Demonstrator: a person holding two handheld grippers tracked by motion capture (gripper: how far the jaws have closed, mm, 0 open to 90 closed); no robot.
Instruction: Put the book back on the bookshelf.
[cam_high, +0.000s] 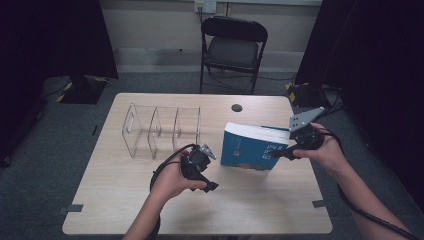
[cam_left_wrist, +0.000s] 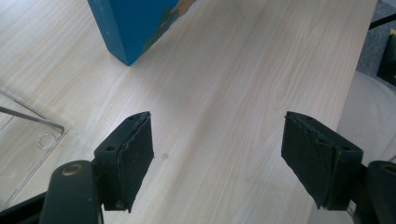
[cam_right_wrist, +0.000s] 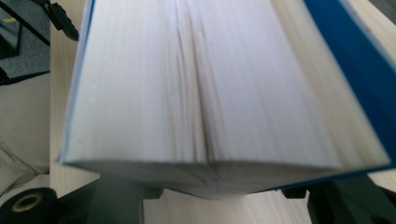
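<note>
Two hand-held grippers work over the table (cam_high: 125, 200). The right hand-held gripper (cam_high: 280, 154) clamps the blue book (cam_high: 252, 149) at its page edge, holding it tilted near the table's right side. The left hand-held gripper (cam_left_wrist: 217, 161) hovers, jaws apart, beside a clear plastic rack (cam_high: 160, 129).

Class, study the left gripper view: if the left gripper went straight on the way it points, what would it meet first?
Probably the bare wooden table, since the open left gripper angles down at it. The blue book stands farther off to one side; depth is unclear.
</note>
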